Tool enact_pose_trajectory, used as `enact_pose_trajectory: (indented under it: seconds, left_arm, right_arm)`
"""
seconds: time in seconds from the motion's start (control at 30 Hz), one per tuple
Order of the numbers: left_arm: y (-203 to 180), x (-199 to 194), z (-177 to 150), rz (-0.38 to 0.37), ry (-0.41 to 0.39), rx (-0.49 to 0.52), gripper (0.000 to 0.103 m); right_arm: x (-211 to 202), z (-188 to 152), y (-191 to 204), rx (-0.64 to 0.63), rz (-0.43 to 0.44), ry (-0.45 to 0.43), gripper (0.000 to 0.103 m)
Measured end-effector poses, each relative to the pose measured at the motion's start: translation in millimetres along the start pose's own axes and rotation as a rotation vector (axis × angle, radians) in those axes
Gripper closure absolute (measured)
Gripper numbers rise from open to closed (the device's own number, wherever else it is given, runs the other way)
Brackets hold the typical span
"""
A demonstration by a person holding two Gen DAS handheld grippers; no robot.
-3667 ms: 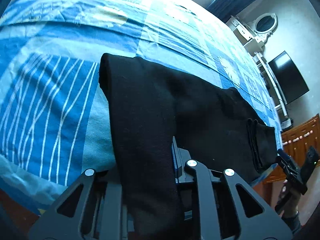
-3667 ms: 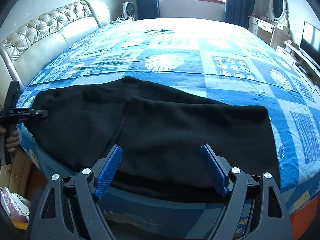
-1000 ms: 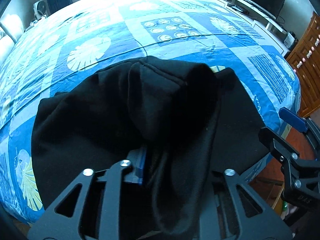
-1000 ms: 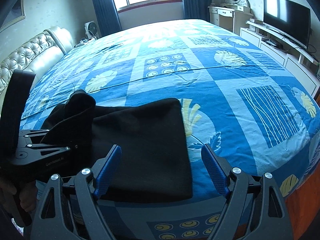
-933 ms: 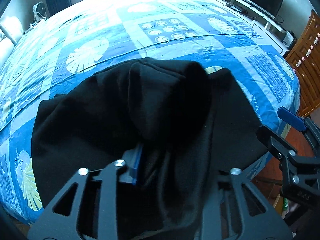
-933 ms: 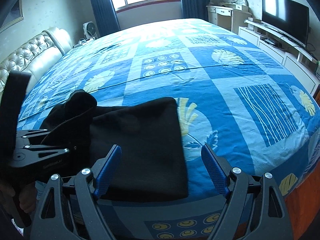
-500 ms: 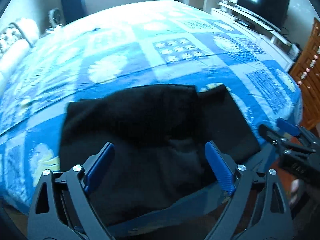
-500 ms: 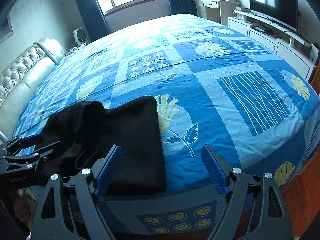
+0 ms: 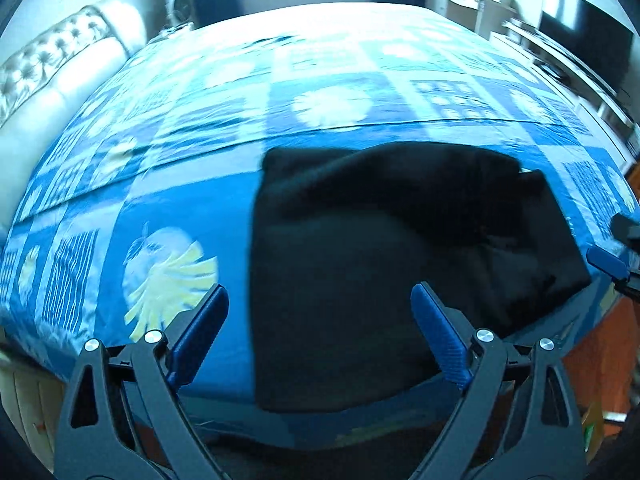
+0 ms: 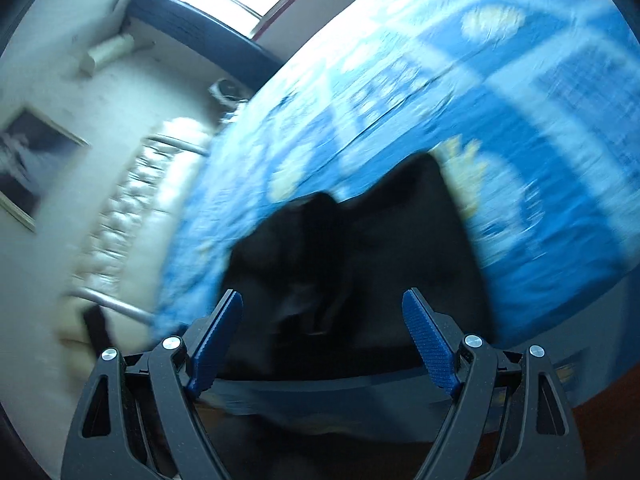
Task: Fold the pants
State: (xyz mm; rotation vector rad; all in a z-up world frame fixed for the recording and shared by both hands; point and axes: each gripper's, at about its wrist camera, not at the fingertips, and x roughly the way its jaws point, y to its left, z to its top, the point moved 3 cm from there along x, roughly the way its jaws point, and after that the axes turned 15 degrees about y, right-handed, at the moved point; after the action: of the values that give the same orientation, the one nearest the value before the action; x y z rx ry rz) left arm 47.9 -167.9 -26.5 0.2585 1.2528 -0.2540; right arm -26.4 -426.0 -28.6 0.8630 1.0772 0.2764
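Note:
The black pants (image 9: 384, 256) lie folded in a rough rectangle near the front edge of the bed, with a rumpled upper layer toward the right. My left gripper (image 9: 320, 332) is open and empty, just in front of the pants' near edge. My right gripper (image 10: 322, 340) is open and empty too, tilted, with the pants (image 10: 360, 264) ahead of it; that view is blurred. One right fingertip (image 9: 606, 262) shows at the right edge of the left wrist view.
The bed has a blue patterned cover (image 9: 168, 216). A tufted cream headboard (image 9: 52, 80) stands on the left. A TV (image 9: 588, 36) and a white dresser stand on the right. The bed's front edge drops to the floor just below the grippers.
My left gripper let go of the pants, opened and drew back; the lifted fabric now lies on the pile. My right gripper swung and tilted toward the pants.

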Motion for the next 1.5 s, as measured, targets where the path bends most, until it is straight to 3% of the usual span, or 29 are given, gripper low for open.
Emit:
enact_pose_trajectory:
  seconds: [0.07,0.23,0.4,0.63,0.7,0.73,0.77,0.83,1.0,1.13,1.3,1.5]
  left_arm:
    - [13,3,-4,0.007,0.006,-0.018,0.01]
    - [45,5,-15,0.006,0.01,-0.06,0.01]
    - [73,9,-24,-0.007,0.011,-0.1,0.01]
    - [93,26,-33,-0.076,0.056,-0.156,0.01]
    - [96,30,-36,-0.089,0.064,-0.167,0.01]
    - [97,31,-36,-0.096,0.067,-0.171,0.01]
    - [98,33,-37,-0.097,0.068,-0.178,0.01]
    - [100,34,-37,-0.106,0.068,-0.181,0.01]
    - [100,35,-36,-0.128,0.076,-0.177,0.01]
    - [93,34,-35,-0.157,0.083,-0.168,0.01]
    - [77,37,-28,-0.174,0.084,-0.145,0.01]
    - [61,46,-23,-0.15,0.094,-0.113,0.01]
  right_arm:
    - [10,4,0,0.026,0.024,0.025,0.022]
    - [40,10,2,0.017,-0.032,0.074,0.022]
    - [66,15,10,0.009,-0.032,0.117,0.022]
    - [105,20,25,-0.026,0.007,0.206,0.023]
    - [117,17,30,-0.054,-0.061,0.232,0.052]
    - [123,18,30,-0.055,-0.09,0.245,0.072]
    - [127,18,30,-0.056,-0.103,0.249,0.081]
    - [125,18,35,-0.075,-0.103,0.237,0.087]
    - [91,24,52,-0.109,-0.041,0.148,0.09]
    - [58,29,52,-0.132,-0.053,0.088,0.09]
    - [41,33,19,-0.073,-0.077,0.064,0.09]
    - [56,35,-24,0.016,-0.087,0.086,0.09]
